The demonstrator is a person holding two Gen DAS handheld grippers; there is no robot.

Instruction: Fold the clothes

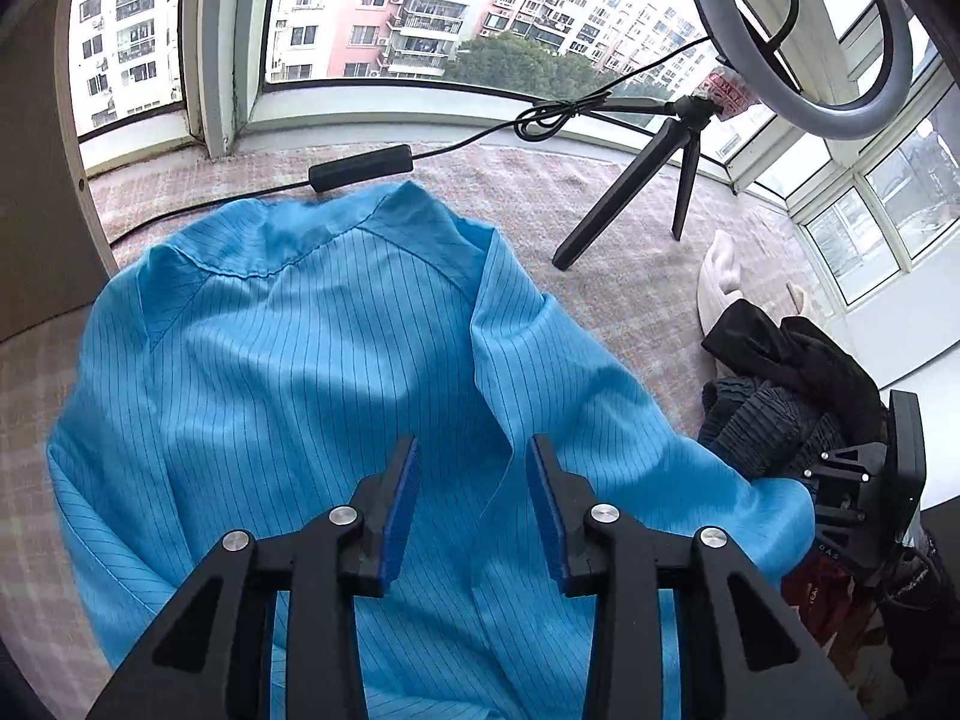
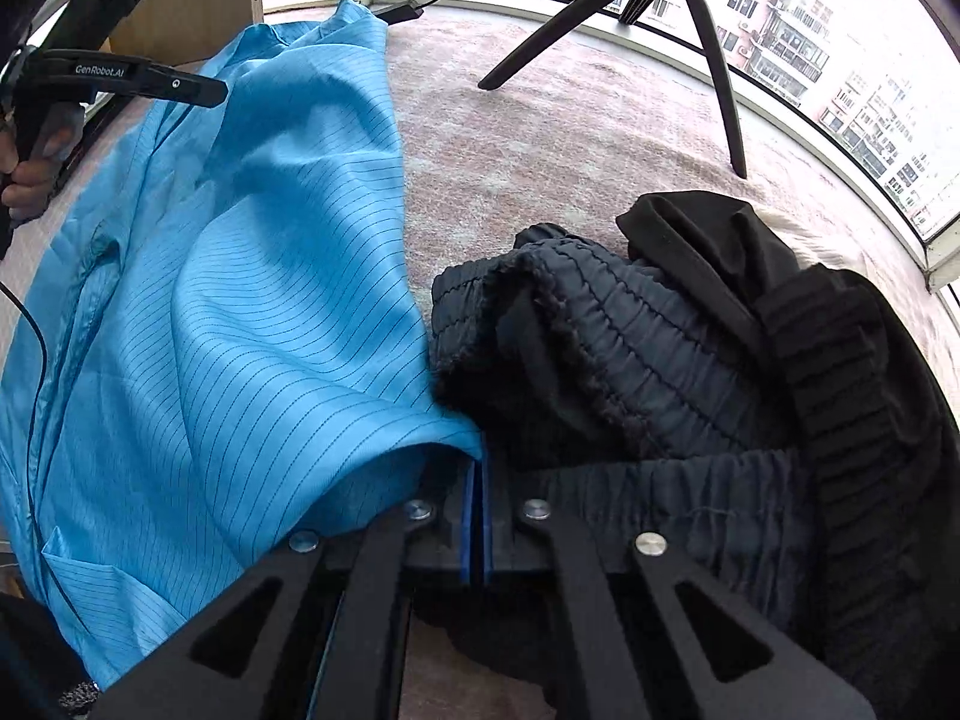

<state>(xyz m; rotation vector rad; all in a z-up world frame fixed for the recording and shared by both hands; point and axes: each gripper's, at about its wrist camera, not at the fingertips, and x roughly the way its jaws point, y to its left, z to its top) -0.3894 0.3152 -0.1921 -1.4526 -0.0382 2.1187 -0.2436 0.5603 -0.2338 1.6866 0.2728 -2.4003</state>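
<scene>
A light blue pinstriped garment (image 1: 288, 372) lies spread on a pinkish checked cover (image 1: 612, 276), collar toward the window. My left gripper (image 1: 474, 447) hovers over its lower middle, open, with only air between the blue pads (image 1: 399, 516). In the right wrist view the same blue garment (image 2: 228, 312) fills the left side. There my right gripper (image 2: 478, 471) is shut, its pads together on the garment's right edge, where the cloth runs down into the fingertips. A hand (image 2: 24, 180) holds the left tool at the top left.
A heap of dark clothes (image 2: 660, 330) lies right beside the blue garment's right edge. A black tripod (image 1: 630, 198) with a ring light (image 1: 804, 42) stands near the window, its cable and inline switch (image 1: 360, 168) by the collar. A wooden panel (image 1: 36, 192) borders the left.
</scene>
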